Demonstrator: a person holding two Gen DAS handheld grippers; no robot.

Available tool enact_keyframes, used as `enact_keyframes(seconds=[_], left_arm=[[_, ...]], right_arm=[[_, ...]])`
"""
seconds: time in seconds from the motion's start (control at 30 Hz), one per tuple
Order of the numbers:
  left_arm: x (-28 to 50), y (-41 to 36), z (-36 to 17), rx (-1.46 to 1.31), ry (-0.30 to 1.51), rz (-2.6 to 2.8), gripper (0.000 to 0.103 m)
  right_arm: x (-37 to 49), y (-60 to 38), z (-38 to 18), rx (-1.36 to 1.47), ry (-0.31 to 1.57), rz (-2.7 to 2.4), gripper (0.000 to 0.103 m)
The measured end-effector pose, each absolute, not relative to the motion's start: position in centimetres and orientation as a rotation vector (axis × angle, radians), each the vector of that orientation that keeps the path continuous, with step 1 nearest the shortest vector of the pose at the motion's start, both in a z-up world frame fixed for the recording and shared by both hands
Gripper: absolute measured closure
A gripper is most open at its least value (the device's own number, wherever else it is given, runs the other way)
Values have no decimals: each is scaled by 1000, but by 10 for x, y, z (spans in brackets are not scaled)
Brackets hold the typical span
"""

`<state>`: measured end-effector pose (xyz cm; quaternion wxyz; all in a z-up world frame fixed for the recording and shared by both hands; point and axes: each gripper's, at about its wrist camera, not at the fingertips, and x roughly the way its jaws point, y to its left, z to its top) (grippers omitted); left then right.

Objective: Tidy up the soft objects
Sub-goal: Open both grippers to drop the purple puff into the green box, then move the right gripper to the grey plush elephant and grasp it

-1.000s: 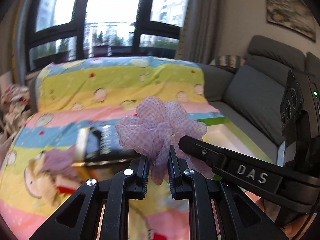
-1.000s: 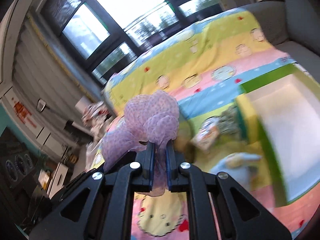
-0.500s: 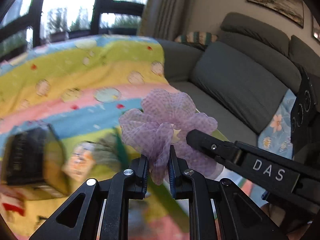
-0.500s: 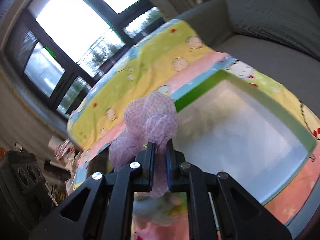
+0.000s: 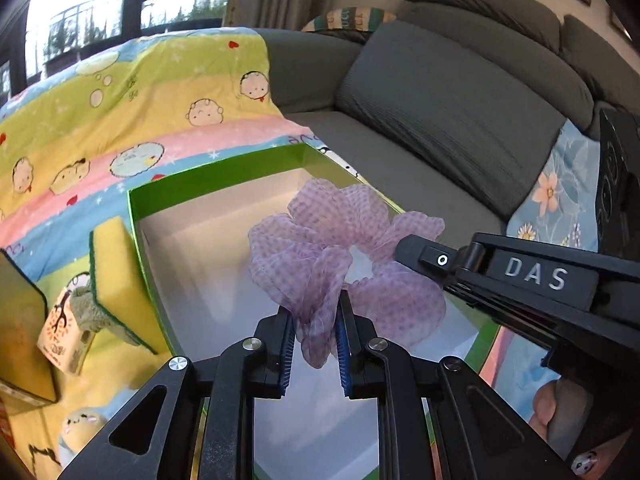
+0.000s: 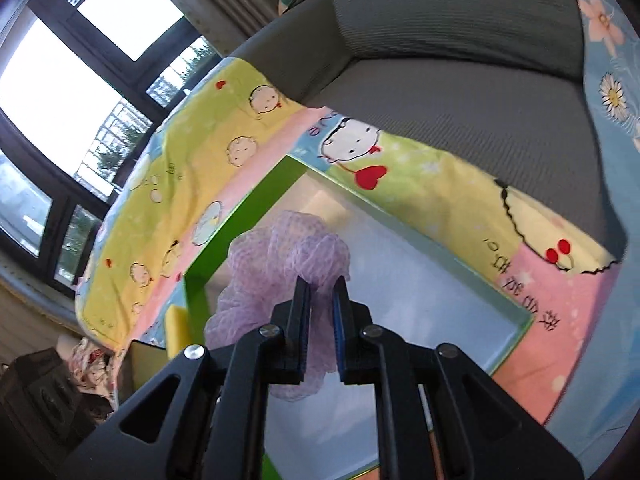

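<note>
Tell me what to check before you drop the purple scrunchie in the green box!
1. Left gripper jaws pinch the purple scrunchie: ok.
2. Right gripper jaws pinch it too: ok.
3. Scrunchie hangs over the green box opening: ok.
4. Box looks bare inside where visible: ok.
5. Yellow sponge stays outside, leaning on the box wall: ok.
6. Scrunchie's height above the box floor: cannot tell.

The left hand-held gripper (image 5: pixel 316 334) pinches a lilac scrunchie (image 5: pixel 340 256) above the green-rimmed box (image 5: pixel 216 172). The right hand-held gripper (image 5: pixel 404 246) grips it from three o'clock. A yellow sponge (image 5: pixel 114 276) leans at nine o'clock.
</note>
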<state>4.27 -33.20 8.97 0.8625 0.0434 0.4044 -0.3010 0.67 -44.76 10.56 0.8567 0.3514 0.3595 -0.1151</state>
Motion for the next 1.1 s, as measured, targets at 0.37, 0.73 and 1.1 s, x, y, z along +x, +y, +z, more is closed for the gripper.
enact_keyframes(seconds=[0.37,0.73,1.1], left_arm=[[38,-324,99,131,889,-589,52],[18,-212,133,-40,835,-484,28],[-13,-45,119,-142,839,-134,27]], right_arm=[[-1,-446,118,679,725,-347,28],[-5,-415,139,680,717,-96,21],[0,-310,138,477,830,107,21]])
